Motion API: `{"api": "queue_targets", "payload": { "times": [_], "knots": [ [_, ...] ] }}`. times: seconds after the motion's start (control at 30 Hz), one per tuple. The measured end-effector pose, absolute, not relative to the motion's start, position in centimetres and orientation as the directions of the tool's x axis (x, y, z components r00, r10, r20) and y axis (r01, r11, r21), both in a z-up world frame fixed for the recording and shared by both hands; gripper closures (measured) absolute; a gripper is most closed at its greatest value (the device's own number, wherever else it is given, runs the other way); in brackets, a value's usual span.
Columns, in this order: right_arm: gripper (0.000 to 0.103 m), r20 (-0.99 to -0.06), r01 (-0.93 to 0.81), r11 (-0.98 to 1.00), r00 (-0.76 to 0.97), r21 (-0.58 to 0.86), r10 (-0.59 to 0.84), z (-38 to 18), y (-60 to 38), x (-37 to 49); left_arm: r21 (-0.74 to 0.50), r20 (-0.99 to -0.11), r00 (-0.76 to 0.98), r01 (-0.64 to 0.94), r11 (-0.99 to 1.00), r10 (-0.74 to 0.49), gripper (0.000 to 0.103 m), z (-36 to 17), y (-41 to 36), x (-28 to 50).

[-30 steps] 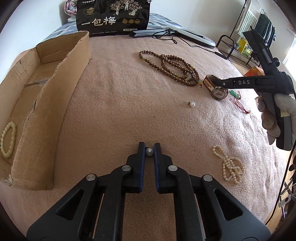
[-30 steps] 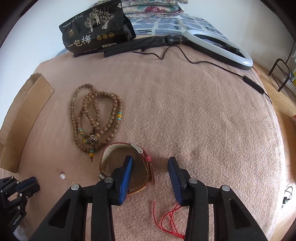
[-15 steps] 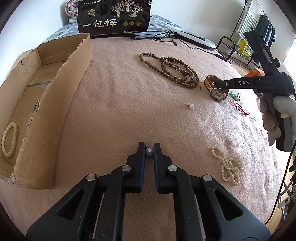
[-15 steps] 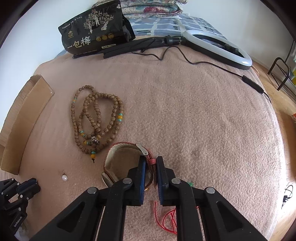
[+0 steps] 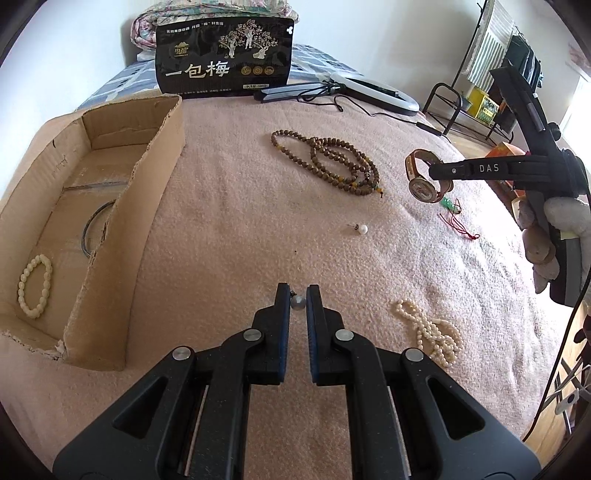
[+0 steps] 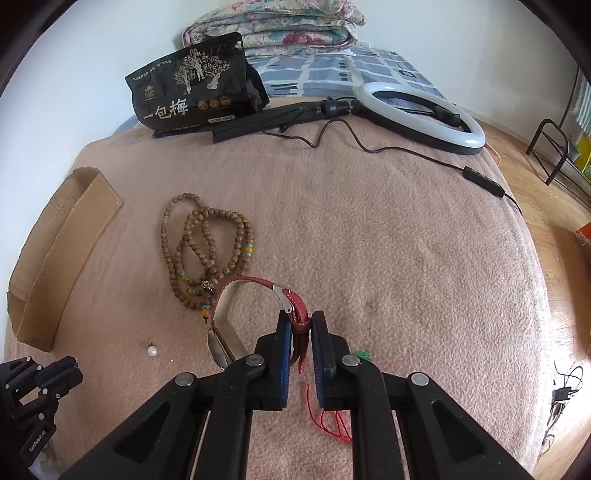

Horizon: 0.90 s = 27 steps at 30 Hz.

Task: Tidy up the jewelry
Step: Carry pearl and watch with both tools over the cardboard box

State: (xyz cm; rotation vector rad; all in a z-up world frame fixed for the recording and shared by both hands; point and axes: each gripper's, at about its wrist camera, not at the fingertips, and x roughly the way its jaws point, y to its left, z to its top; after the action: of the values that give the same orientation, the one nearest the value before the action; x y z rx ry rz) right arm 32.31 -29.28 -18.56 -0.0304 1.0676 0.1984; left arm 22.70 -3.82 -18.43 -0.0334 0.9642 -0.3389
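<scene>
My left gripper (image 5: 297,291) is shut on a small grey pearl earring (image 5: 297,302), held above the pink blanket. My right gripper (image 6: 298,320) is shut on the red strap of a wristwatch (image 6: 258,288), lifted off the blanket; the left wrist view shows the watch (image 5: 421,186) hanging from the right gripper (image 5: 436,171). A torn cardboard box (image 5: 155,177) at the left holds a cream bead bracelet (image 5: 35,286) and a thin dark bangle (image 5: 90,232). On the blanket lie a wooden bead necklace (image 6: 207,254), a white pearl earring (image 6: 152,350), a cream bead strand (image 5: 430,332) and a red cord (image 6: 328,421).
A black snack bag (image 6: 195,96), a ring light (image 6: 421,110) with its cable (image 6: 406,155) and folded quilts (image 6: 273,29) sit at the far end of the bed. A gloved hand (image 5: 554,236) holds the right gripper. Wooden floor and a metal rack (image 5: 458,107) lie to the right.
The right gripper went from open around the watch strap to shut on it, then lifted the watch off the blanket. The left gripper kept its hold on the earring and barely moved.
</scene>
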Motion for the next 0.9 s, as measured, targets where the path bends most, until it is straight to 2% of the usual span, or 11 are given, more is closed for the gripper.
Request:
{"api": "queue_targets", "payload": {
  "times": [0.5,0.9],
  "knots": [
    [0.095,-0.837,-0.214,0.973,0.516,0.081,0.183,-14.3,-27.0,29.8,-0.207,-0.728,0.608,0.245,0.947,-0.317,0.096,-13.5,-1.1,20.7],
    [0.095,-0.8,-0.314,0.945,0.541,0.096,0.261,-10.7,-21.3,28.2,-0.208,-0.68,0.682,0.171,0.963,-0.269,0.096,-10.8,3.8,19.7]
  ]
}}
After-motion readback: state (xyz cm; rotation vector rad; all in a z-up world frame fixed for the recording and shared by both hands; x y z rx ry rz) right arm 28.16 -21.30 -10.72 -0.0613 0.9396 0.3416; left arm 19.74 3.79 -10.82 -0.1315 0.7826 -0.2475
